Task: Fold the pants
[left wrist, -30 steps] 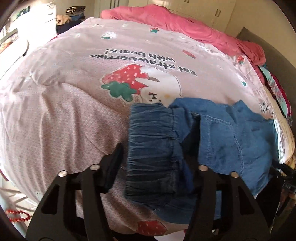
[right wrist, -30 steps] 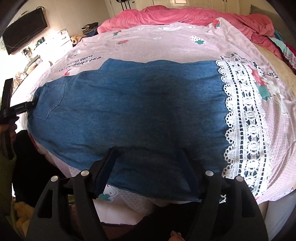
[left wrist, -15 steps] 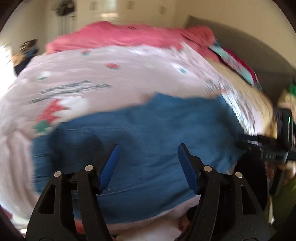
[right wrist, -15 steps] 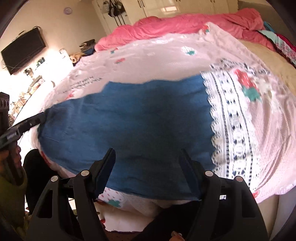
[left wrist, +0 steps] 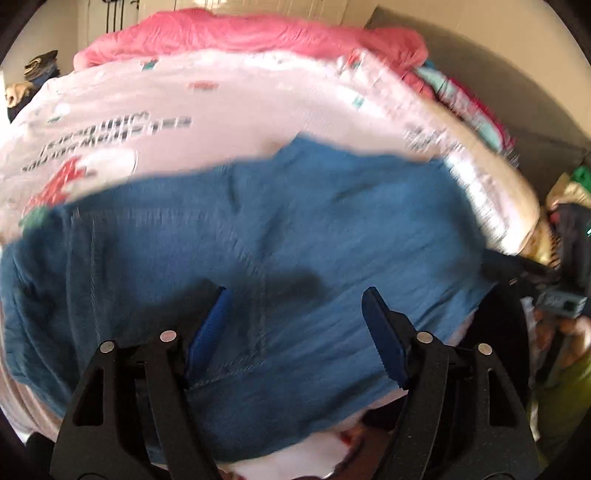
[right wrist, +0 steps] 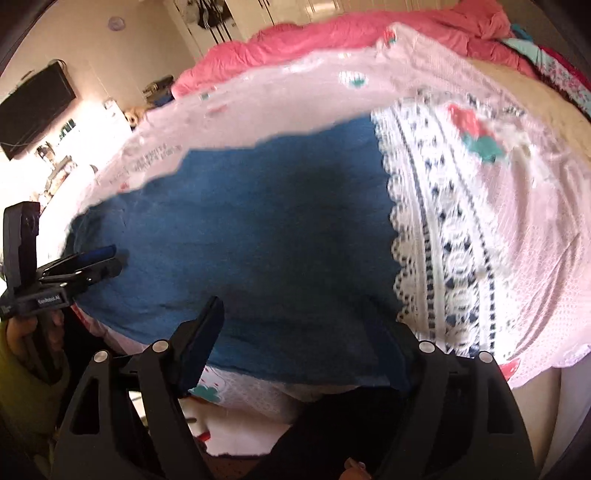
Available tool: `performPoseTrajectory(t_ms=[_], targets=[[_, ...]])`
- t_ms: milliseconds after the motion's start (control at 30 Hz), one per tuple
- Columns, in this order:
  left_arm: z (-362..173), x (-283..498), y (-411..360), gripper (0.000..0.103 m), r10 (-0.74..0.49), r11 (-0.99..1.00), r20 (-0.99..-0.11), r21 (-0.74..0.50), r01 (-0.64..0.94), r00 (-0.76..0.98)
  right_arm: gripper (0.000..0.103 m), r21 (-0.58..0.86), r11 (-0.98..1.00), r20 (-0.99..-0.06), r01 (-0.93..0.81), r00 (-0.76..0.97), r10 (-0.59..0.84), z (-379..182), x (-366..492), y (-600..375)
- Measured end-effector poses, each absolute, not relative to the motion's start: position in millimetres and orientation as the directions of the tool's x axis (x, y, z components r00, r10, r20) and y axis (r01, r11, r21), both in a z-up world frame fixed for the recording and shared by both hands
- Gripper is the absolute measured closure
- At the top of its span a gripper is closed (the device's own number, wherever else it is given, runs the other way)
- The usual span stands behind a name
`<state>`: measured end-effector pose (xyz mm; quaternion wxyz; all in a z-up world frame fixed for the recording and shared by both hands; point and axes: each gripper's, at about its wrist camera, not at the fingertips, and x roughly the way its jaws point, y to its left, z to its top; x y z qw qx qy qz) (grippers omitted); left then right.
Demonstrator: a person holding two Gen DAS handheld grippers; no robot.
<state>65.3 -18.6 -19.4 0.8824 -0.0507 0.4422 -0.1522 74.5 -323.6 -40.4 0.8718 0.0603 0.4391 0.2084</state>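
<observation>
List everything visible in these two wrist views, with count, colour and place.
pants: one, blue denim, spread flat across the near part of the bed.
lace hem: one, white, on the pants' end.
bedspread: one, pale pink with strawberry prints, under the pants.
duvet: one, bright pink, bunched at the far end.
television: one, black, on the wall.
left gripper: black with blue pads, open over the pants.
right gripper: black, open at the near edge.

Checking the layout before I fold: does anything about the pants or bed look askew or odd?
Nothing damaged or spilled. The blue pants lie spread on the pink bedspread, but their near edge hangs over the side of the bed, with a few wrinkles. Motion blur hides finer detail.
</observation>
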Motion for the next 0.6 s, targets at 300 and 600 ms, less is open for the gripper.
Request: performPoseTrajectory(t_ms=[300, 600], targets=[[15.8, 140.2, -31.5, 0.035, -0.378, 0.923, -0.741, -0.255, 0.287, 0.556, 0.026, 0.21, 0.914, -0.726, -0.347, 0.571, 0.383, -26.3, 95.4, -304.3], [-23.1, 234.7, -33.1, 0.051, -0.434, 0.892, -0.814, -0.325, 0.315, 0.387, 0.026, 0.174, 0.924, -0.763, -0.341, 0.546, 0.345, -45.1, 110.2, -290.0]])
